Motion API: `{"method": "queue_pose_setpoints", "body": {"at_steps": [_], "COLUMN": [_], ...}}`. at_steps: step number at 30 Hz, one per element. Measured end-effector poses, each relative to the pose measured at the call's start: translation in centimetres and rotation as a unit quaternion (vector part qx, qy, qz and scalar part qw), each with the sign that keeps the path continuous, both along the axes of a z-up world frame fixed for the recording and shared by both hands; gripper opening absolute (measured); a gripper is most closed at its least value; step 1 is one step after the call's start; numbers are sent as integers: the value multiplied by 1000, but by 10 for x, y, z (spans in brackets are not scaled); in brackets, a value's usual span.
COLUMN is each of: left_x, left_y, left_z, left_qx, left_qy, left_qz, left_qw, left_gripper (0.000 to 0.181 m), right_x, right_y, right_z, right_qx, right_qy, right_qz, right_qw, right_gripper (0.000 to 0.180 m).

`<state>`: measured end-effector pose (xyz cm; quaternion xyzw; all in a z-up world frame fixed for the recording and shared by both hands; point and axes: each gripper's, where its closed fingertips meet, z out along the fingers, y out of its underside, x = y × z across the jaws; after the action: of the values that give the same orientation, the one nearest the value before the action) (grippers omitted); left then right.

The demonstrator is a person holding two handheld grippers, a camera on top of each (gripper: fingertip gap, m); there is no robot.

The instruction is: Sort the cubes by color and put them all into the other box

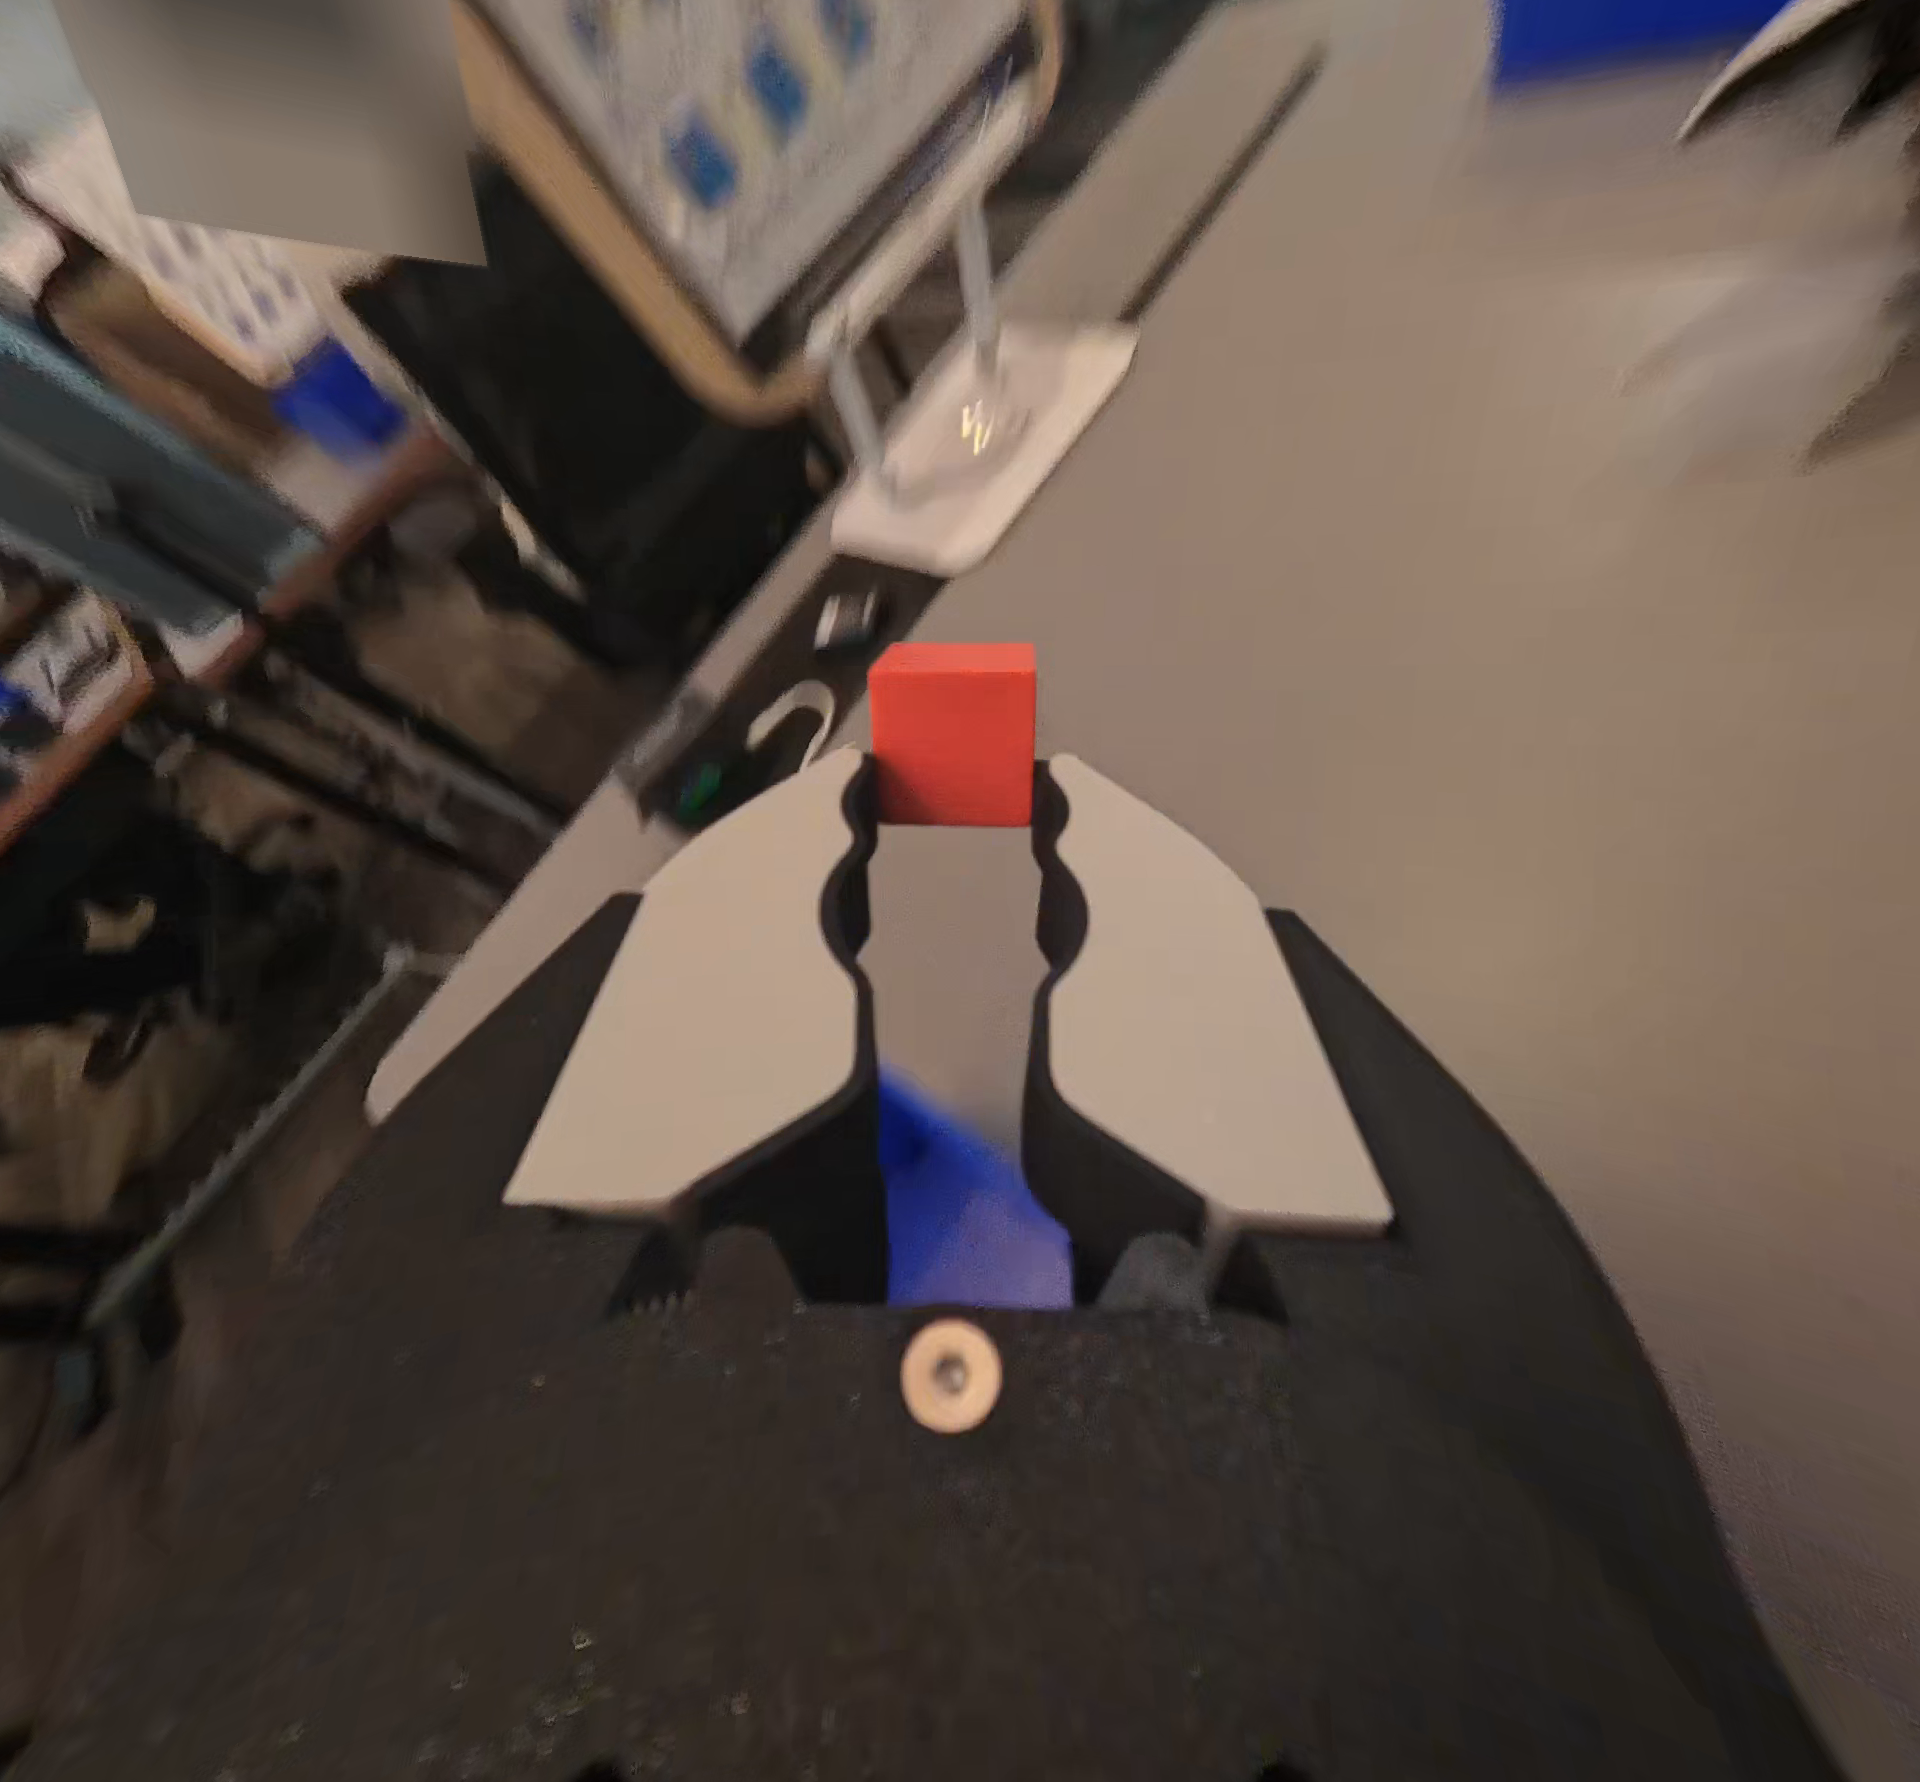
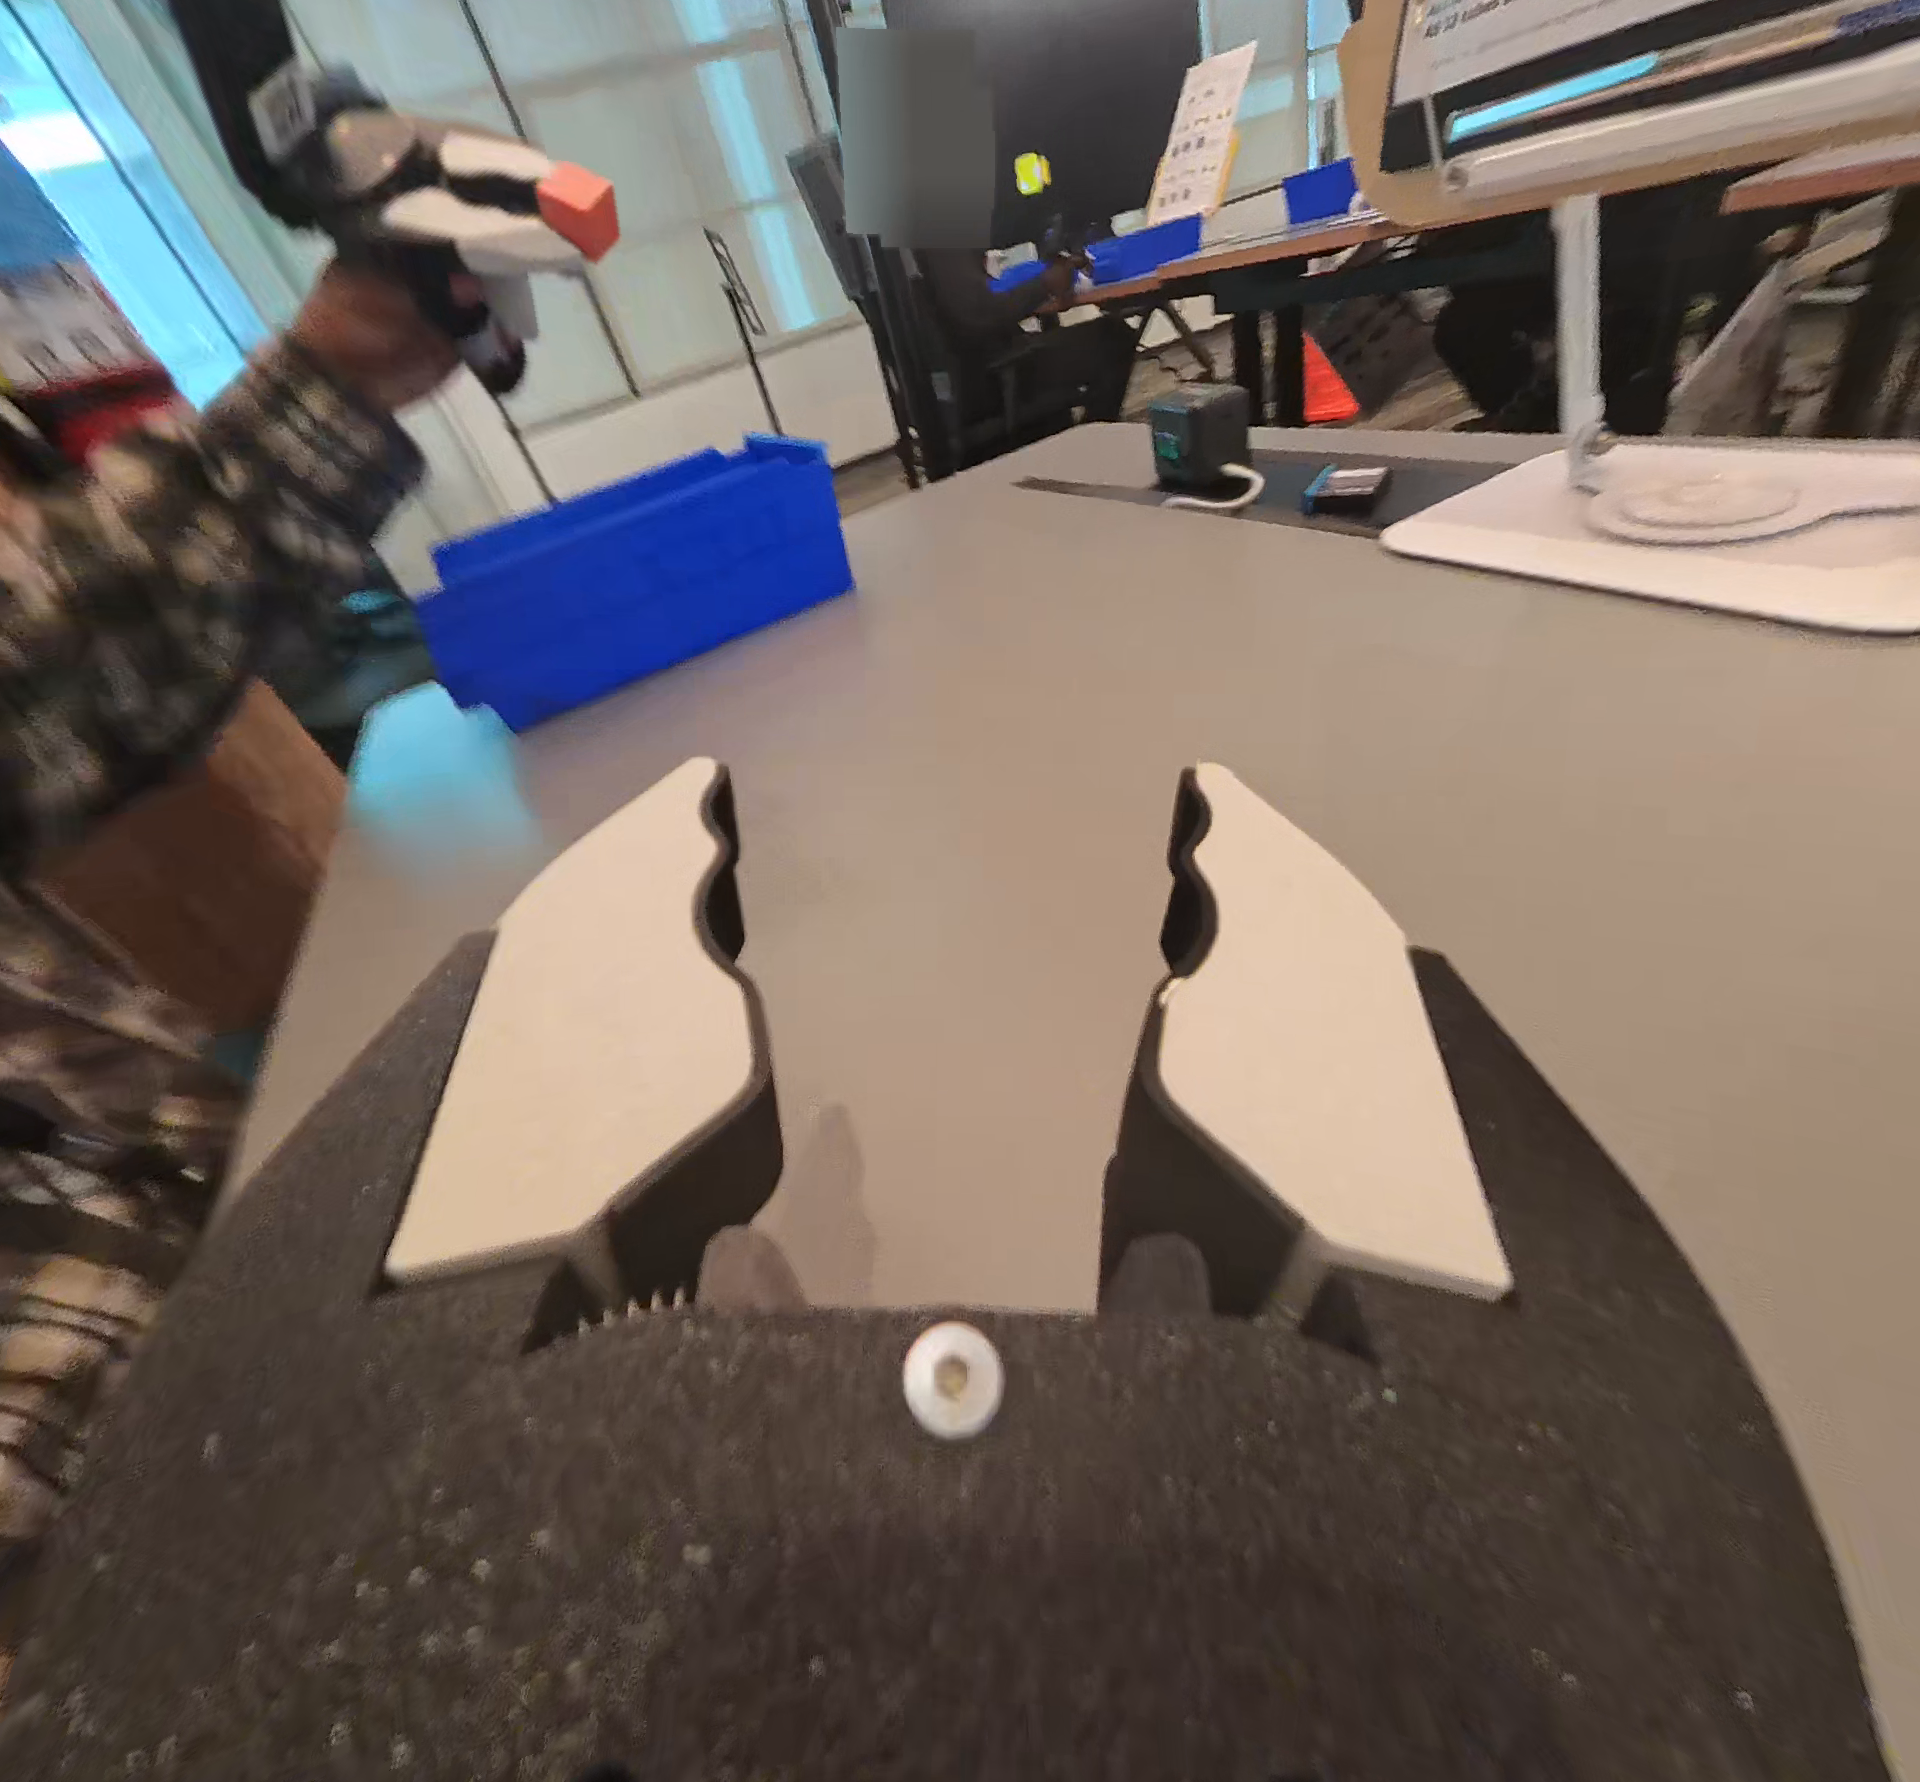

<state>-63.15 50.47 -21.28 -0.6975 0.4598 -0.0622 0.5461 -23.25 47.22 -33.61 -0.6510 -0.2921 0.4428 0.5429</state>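
Left gripper (image 1: 954, 782) pinches red cube (image 1: 954, 733) at the very fingertips, carried above grey table (image 1: 1455, 797); shallow tip hold could let it twist out. Right gripper (image 2: 956, 802) hangs wide open, empty, blue box (image 2: 644, 569) beyond; a mid-air drop might miss it.

Left gripper (image 1: 954, 776): fingers closed partway, tips clamping red cube (image 1: 954, 733) at 12 o'clock in own view. In right wrist view same gripper (image 2: 540, 210) raised high at 10 o'clock, tips toward 3 o'clock, held by hand (image 2: 390, 324) with patterned sleeve (image 2: 208, 527). Right gripper (image 2: 956, 797): fingers spread wide, nothing between, low over grey table (image 2: 1039, 693).
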Motion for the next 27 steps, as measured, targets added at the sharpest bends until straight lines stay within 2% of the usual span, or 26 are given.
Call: {"method": "queue_pose_setpoints", "body": {"at_steps": [2, 4, 6, 9, 13, 18, 22, 25, 27], "left_x": [53, 102, 144, 193, 252, 294, 305, 306, 306], "left_y": [-22, -35, -34, -20, -9, -10, -13, -14, -12], "left_z": [21, 20, -5, -56, -97, -115, -120, -123, -126], "left_qx": [41, 55, 45, 30, -5, -16, -14, -14, -13], "left_qy": [-44, -60, -34, 64, 107, 122, 123, 122, 114], "left_qz": [-24, -34, -17, 17, 2, -31, -46, -45, -44], "left_qw": [998, 996, 998, 997, 994, 992, 991, 991, 992], "left_gripper": [28, 28, 28, 28, 28, 28, 28, 28, 28], "right_x": [-10, -21, -31, -40, -51, -70, -86, -99, -99], "right_y": [-6, -15, -17, -13, -1, 11, 16, 14, 15], "right_z": [13, 30, 40, 40, 44, 28, 9, 6, 3], "right_qx": [-52, -108, -162, -219, -254, -298, -320, -329, -325], "right_qy": [52, 93, 90, 15, -28, -58, -85, -83, -94], "right_qz": [32, 72, 80, 52, 33, 46, 62, 96, 98], "right_qw": [997, 987, 979, 974, 966, 952, 942, 936, 936], "right_gripper": [78, 71, 67, 64, 59, 56, 52, 28, 28]}}
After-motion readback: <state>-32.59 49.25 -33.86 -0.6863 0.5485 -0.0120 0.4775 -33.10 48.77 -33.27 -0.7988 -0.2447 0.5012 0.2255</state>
